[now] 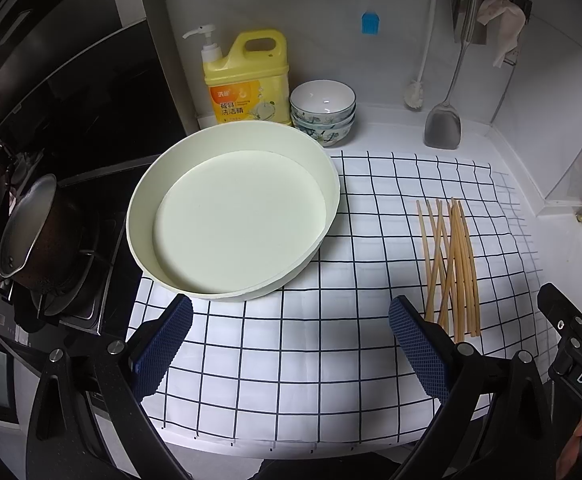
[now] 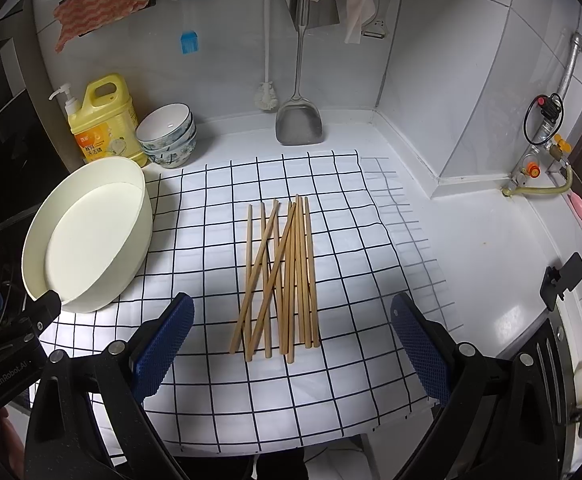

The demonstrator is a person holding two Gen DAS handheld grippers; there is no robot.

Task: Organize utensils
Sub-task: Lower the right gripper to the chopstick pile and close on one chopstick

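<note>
Several wooden chopsticks point(image 2: 283, 276) lie in a loose crossed pile on a white checked cloth point(image 2: 331, 380); they also show in the left wrist view point(image 1: 453, 268). A round cream tray point(image 1: 231, 208) stands empty at the cloth's left; it also shows in the right wrist view point(image 2: 91, 236). My left gripper point(image 1: 291, 324) is open and empty above the cloth, just in front of the tray. My right gripper point(image 2: 293, 326) is open and empty, with the near ends of the chopsticks between its fingers' line.
A yellow detergent bottle point(image 1: 247, 80) and stacked bowls point(image 1: 323, 112) stand behind the tray. A metal spatula point(image 2: 299, 124) and brush hang at the back wall. A pot point(image 1: 35, 236) sits on the stove at left. Gas fittings point(image 2: 543, 152) are at right.
</note>
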